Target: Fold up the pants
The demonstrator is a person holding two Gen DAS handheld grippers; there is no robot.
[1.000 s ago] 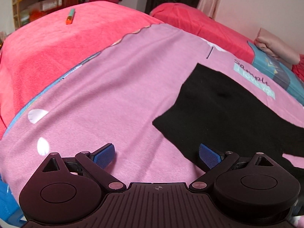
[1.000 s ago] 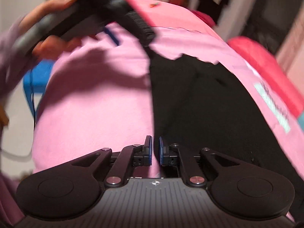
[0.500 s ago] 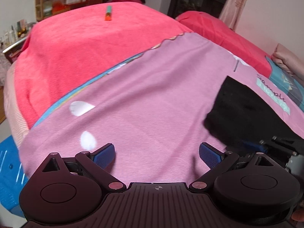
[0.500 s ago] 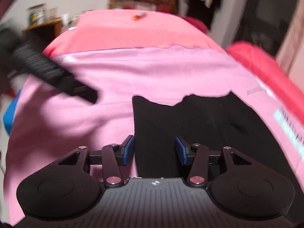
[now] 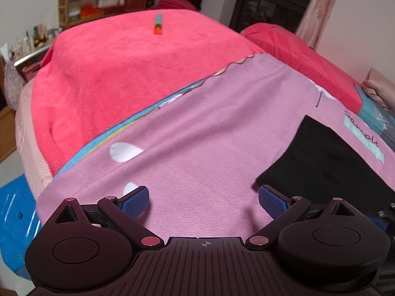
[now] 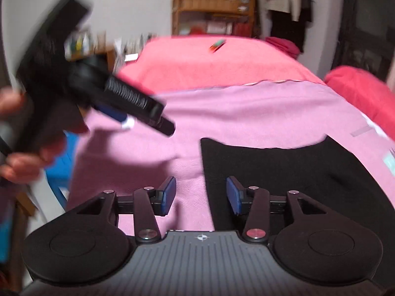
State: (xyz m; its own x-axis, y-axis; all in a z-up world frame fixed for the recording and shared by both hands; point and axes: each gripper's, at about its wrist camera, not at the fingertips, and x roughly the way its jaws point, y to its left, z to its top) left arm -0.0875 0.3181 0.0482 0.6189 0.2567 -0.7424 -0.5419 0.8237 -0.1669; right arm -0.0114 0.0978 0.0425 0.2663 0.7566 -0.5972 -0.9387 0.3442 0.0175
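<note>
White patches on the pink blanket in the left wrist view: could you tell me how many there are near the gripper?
2. The larger white patch lies beyond the left gripper; the smaller white patch sits beside its left finger, partly hidden. Further pale marks show near the blanket's far edge.

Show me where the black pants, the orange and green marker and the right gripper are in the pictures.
black pants (image 6: 284, 172), right wrist view, on the flat middle of the cloth.
orange and green marker (image 5: 158, 25), left wrist view, on its barrel.
right gripper (image 6: 201, 194), right wrist view, midway between its open fingertips.
</note>
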